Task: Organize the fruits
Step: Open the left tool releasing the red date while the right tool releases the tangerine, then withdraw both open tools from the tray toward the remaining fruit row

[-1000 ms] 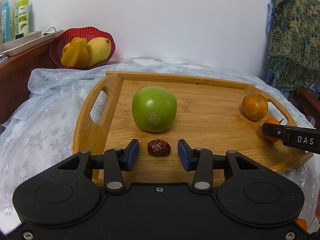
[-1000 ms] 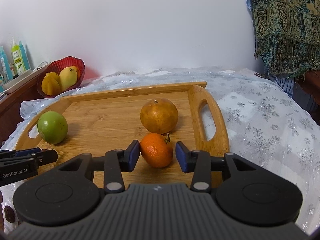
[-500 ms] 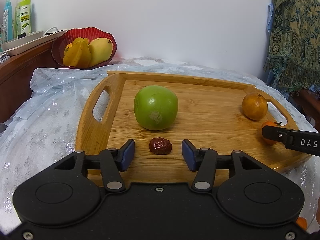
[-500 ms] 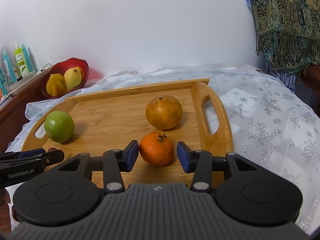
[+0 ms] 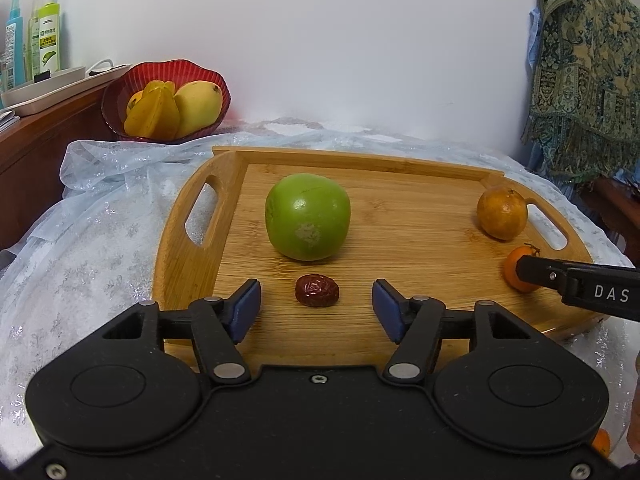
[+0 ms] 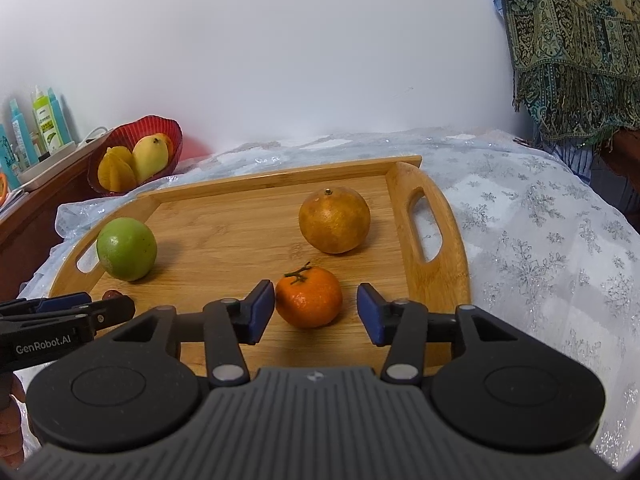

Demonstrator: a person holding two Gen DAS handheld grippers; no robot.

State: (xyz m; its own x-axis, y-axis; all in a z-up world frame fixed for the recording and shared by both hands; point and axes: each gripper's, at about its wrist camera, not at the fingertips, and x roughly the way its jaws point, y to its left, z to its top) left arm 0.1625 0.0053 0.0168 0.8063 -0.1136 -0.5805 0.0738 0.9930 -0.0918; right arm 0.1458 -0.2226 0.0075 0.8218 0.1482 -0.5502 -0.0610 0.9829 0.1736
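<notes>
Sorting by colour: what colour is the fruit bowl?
Translucent red fruit bowl, ribbed; clearest in the left wrist view.

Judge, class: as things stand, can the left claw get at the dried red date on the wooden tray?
Probably yes. The left claw has just been opening, and the date lies on the tray between its fingers, untouched. Nothing stands between them; the green fruit sits behind the date, apart.
</notes>
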